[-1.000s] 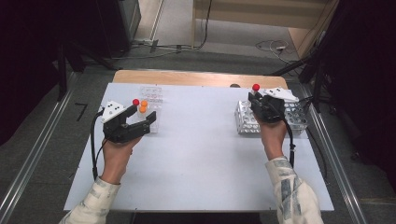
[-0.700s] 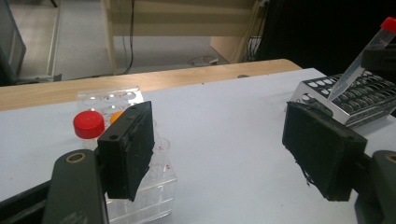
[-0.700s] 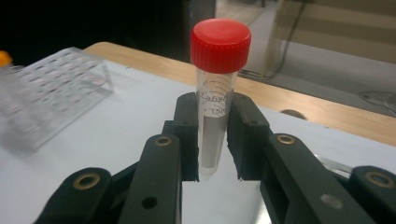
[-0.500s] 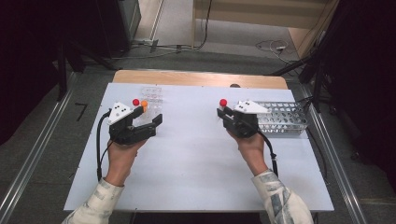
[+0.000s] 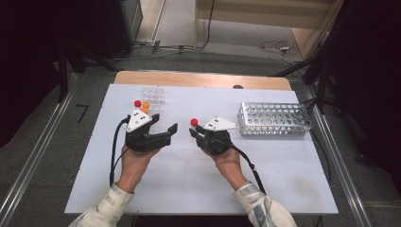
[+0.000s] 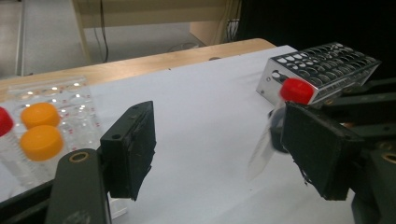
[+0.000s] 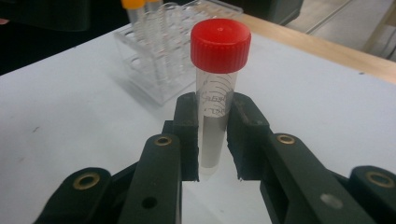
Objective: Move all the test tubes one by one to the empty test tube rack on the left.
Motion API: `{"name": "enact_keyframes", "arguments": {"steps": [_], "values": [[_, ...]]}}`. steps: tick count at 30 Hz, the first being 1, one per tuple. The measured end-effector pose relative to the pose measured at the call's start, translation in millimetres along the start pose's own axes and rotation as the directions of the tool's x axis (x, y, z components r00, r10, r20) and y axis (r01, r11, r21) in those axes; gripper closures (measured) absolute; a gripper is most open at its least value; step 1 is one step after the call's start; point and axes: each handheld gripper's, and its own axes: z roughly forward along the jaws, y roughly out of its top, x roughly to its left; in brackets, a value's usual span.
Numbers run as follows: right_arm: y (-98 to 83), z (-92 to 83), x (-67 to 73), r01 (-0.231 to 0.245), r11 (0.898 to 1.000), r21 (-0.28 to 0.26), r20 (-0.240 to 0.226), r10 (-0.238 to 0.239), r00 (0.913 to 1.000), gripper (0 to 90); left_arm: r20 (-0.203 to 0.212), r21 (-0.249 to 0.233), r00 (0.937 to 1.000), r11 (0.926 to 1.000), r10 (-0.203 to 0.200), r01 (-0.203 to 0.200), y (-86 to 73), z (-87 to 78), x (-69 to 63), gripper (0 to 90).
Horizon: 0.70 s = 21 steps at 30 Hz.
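Red-capped clear plastic tube (image 7: pixel 215 93): one item, slender and cylindrical, with a ribbed red screw cap and faint printed graduation marks and lettering on its transparent wall; no contents can be made out. Position: upright between the two black jaws of the right gripper (image 7: pixel 212 140), which are clenched on its lower half, so that cap and upper body rise above the pads and the base shows just below them. In the high view the tube's red cap (image 5: pixel 194 122) sits at the tip of the right gripper (image 5: pixel 196 132), above the white table top (image 5: pixel 189 189), near the table's middle.

Left gripper (image 5: pixel 163 135): black, two-jaw, hand-held, jaws standing apart with nothing between them; just beside the right gripper, tips facing it. In the left gripper view the tube (image 6: pixel 280 121) appears tilted and blurred next to that gripper's far jaw.

Clear plastic tube rack (image 5: pixel 151 101): just beyond the left gripper, carrying two orange-capped tubes (image 6: pixel 41 128) and one further red-capped tube (image 6: pixel 3 122), all upright.

Perforated silver metal rack (image 5: pixel 275 119): rectangular, rows of round holes, on the table behind the right gripper, on its outer side, apart from it.
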Motion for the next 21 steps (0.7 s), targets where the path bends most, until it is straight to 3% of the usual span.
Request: {"name": "enact_keyframes", "arguments": {"steps": [10,21], "values": [[-0.4,18.5,25.4,0.034,0.999,0.027,-0.056,-0.033,0.9979,71.5,0.057,0.016,0.9980,0.9995,0.026,-0.027,-5.2,6.4,-9.0,37.2],[3.5,18.8,35.1,0.040,0.999,0.018,-0.084,-0.038,0.9958,71.5,0.044,0.035,0.9958,0.9961,0.080,-0.081,-12.1,12.3,-13.3,60.8]]}}
